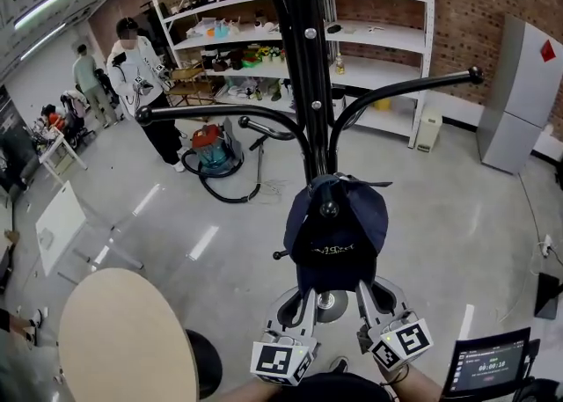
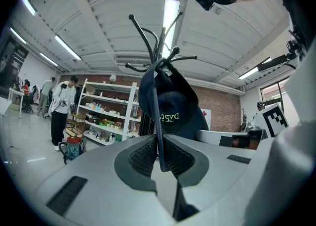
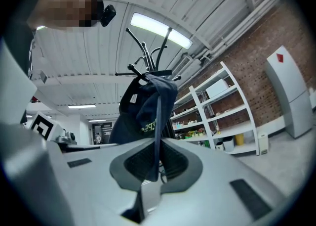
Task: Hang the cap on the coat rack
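A dark navy cap (image 1: 336, 229) with light lettering hangs over a knob-tipped hook of the black coat rack (image 1: 303, 66), close to its pole. My left gripper (image 1: 305, 299) is shut on the cap's lower left edge; in the left gripper view the cap (image 2: 170, 111) rises from between my pads (image 2: 143, 153), with the rack's hooks (image 2: 155, 52) above. My right gripper (image 1: 368, 290) is shut on the lower right edge. The right gripper view shows the cap (image 3: 145, 109) draped under the rack's arms (image 3: 145, 57).
A round beige table (image 1: 123, 339) is at lower left. White shelving (image 1: 369, 31) with clutter stands behind the rack, a vacuum with hose (image 1: 215, 154) on the floor. People (image 1: 136, 66) stand at far left. A grey cabinet (image 1: 519, 97) is at right, a screen (image 1: 491, 363) at lower right.
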A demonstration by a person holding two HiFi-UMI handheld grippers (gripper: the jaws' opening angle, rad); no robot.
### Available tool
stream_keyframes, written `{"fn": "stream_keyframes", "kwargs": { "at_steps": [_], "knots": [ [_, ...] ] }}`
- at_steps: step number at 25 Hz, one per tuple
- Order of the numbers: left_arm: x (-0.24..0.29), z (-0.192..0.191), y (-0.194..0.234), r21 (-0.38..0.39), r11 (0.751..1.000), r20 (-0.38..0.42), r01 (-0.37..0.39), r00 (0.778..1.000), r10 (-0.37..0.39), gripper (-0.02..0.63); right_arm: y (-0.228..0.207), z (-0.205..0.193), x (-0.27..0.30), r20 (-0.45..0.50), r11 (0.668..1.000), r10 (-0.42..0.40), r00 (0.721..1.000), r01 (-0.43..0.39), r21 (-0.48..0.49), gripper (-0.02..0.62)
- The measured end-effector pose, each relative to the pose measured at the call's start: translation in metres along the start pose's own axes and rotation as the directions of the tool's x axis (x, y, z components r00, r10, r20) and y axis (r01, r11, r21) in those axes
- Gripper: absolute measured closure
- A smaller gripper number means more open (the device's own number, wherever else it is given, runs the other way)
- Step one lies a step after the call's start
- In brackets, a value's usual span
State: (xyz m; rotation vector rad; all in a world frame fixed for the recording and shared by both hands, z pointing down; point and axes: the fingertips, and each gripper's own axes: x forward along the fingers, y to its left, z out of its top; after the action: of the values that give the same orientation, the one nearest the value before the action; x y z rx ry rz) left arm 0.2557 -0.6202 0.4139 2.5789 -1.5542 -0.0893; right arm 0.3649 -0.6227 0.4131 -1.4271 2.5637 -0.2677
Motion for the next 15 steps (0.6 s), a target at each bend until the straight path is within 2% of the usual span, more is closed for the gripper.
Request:
{"fn": "stream_keyframes", "kwargs": {
  "at_steps": [3,6,9,13,15],
  "knots": [
    [-0.001,-0.010,0.006,-0.005,0.998,-0.022,-0.056,0.998,0.056,0.574,0.000,-0.017,0.006,-0.056,0.999,0.037,0.998,-0.037,-0.007,0.572],
    [0.005,-0.009,0.007,-0.008,0.996,-0.034,-0.088,0.996,0.088,0.574,-0.003,-0.016,0.013,-0.074,0.998,0.058,0.996,-0.060,-0.015,0.572],
    [0.012,-0.013,0.009,-0.015,0.993,-0.053,-0.113,0.992,0.112,0.574,-0.014,-0.014,0.015,-0.073,0.999,0.047,0.996,-0.047,-0.001,0.572],
    [0.011,-0.023,0.028,-0.046,0.982,-0.077,-0.186,0.980,0.182,0.571,-0.031,-0.021,0.015,-0.071,1.000,0.001,0.997,0.001,0.021,0.561],
    [0.012,-0.025,0.034,-0.051,0.979,-0.082,-0.200,0.977,0.195,0.522,-0.037,-0.022,0.013,-0.074,0.999,-0.011,0.997,0.014,0.033,0.529]
  ]
}}
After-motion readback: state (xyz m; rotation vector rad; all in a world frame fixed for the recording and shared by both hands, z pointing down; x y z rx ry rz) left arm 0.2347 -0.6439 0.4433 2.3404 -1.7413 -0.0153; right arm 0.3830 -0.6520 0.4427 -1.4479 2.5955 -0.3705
